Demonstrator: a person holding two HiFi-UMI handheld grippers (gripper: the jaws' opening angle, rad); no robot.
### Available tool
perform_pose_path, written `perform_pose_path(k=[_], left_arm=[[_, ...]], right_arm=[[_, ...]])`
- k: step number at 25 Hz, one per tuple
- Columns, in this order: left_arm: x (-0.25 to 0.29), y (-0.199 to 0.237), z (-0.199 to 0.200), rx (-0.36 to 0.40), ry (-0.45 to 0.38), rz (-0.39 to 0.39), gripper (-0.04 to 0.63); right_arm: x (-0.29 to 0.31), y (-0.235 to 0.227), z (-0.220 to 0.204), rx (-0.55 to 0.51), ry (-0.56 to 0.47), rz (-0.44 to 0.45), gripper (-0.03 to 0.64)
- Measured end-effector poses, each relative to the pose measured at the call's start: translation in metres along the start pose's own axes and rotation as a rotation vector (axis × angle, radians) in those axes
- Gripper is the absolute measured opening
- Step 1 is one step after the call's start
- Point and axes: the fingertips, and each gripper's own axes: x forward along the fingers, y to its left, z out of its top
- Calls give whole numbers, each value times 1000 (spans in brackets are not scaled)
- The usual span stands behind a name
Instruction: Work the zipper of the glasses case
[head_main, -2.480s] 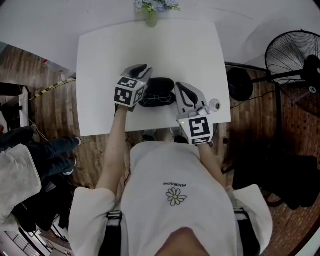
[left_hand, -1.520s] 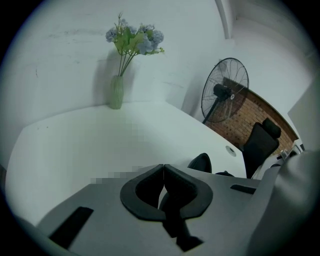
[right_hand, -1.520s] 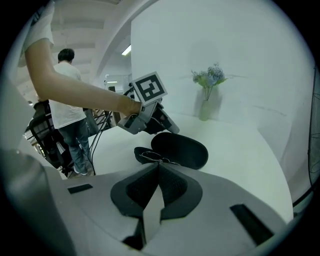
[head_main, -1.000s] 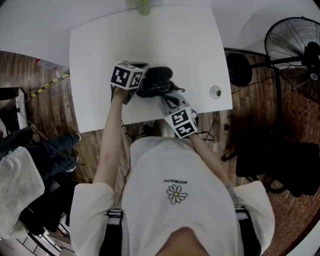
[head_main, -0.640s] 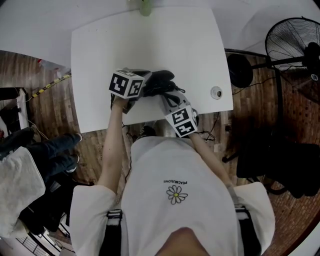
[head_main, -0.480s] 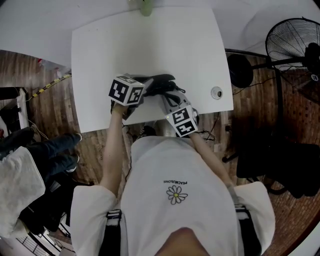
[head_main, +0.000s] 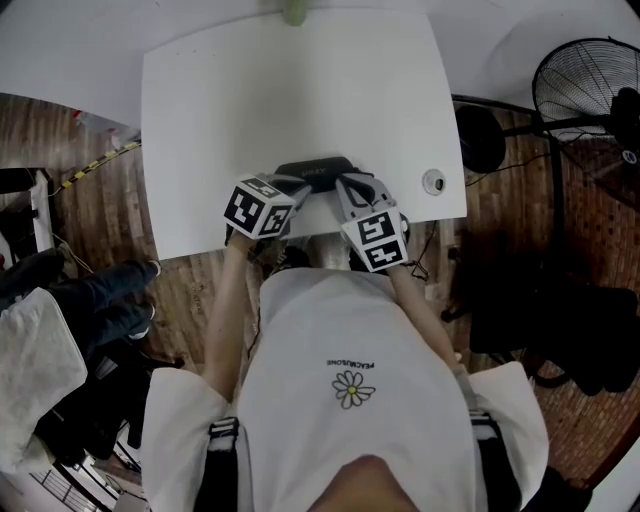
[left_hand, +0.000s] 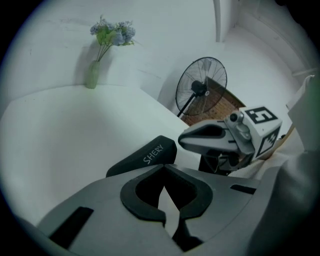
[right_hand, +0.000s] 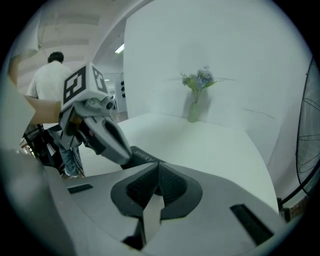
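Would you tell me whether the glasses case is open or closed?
Closed: the glasses case lies flat, lid down, no glasses showing; zipper progress cannot be told.

Head view looks steeply down onto the table (head_main: 200, 120). Each gripper view looks close along its own jaws; both share the glasses case (left_hand: 145, 157) just beyond.

White table (head_main: 290, 90): black glasses case (head_main: 315, 168) near front edge; vase (left_hand: 92, 75) far edge.

The glasses case (head_main: 316, 171) (open before) now lies closed; the left hand-held gripper (head_main: 297, 186) has drawn back.
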Motion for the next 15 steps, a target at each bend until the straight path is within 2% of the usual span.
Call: perform_pose_path(k=[2,5,9,15], left_arm=[[5,-6,-9,15,22,4,17],[8,-8,-15,11,26,-13,17],[9,-11,-22,21,45,-22,15],[9,-9,-24,62,72,5,15]], right_arm=[[-4,-9,3,2,-11,-19,8],[-3,-17,4,-51,-5,-24,8],[7,-18,0,-132,39,15,8],[18,-9,-12,-202,135,91,8]])
